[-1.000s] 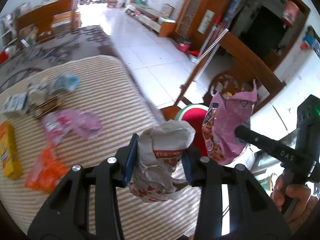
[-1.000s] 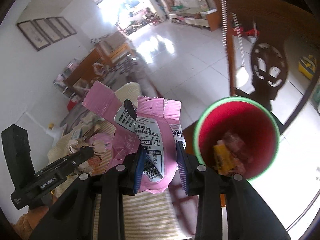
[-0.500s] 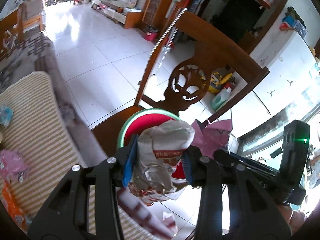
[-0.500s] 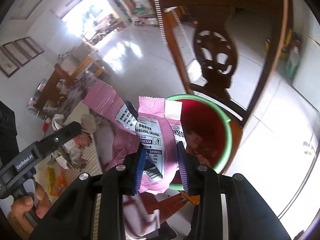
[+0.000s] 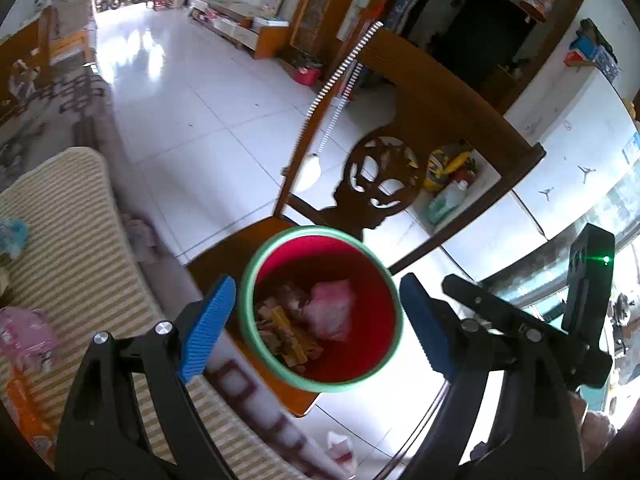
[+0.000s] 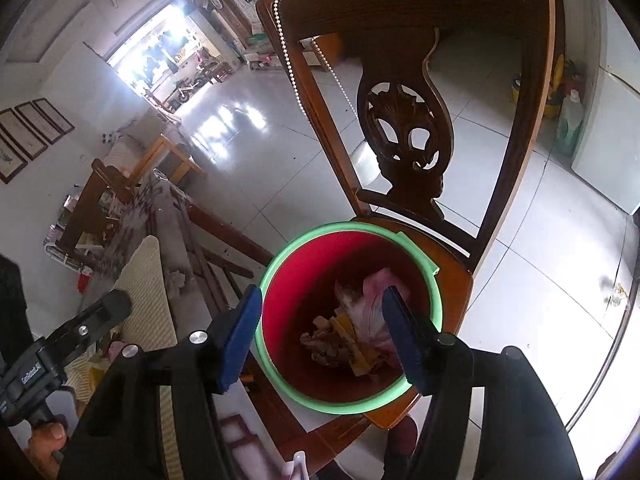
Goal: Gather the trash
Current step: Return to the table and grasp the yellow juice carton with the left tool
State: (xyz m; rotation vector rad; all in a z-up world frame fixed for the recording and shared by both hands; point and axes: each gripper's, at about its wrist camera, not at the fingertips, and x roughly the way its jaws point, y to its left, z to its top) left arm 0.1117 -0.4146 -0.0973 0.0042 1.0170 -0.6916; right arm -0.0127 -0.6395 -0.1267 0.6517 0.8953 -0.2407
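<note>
A red bucket with a green rim (image 5: 256, 280) (image 6: 424, 272) stands on a wooden chair seat (image 5: 224, 256) (image 6: 456, 280). Inside lie a pink wrapper (image 5: 332, 312) (image 6: 376, 312), crumpled paper (image 6: 324, 344) and yellow scraps (image 5: 292, 340). My left gripper (image 5: 316, 324) hangs open and empty right above the bucket. My right gripper (image 6: 324, 336) is also open and empty above it. The right gripper shows in the left wrist view (image 5: 520, 320), and the left one in the right wrist view (image 6: 68, 340).
A striped tablecloth (image 5: 68, 220) lies to the left with a pink wrapper (image 5: 24, 336), an orange packet (image 5: 24, 408) and a blue-white wrapper (image 5: 12, 232). The carved chair back (image 6: 404, 120) rises behind the bucket. Bottles (image 5: 448, 196) stand on the tiled floor.
Both grippers moved from the table to above the bucket and opened. The crumpled paper bag and the pink wrapper dropped from the jaws into the bucket.
</note>
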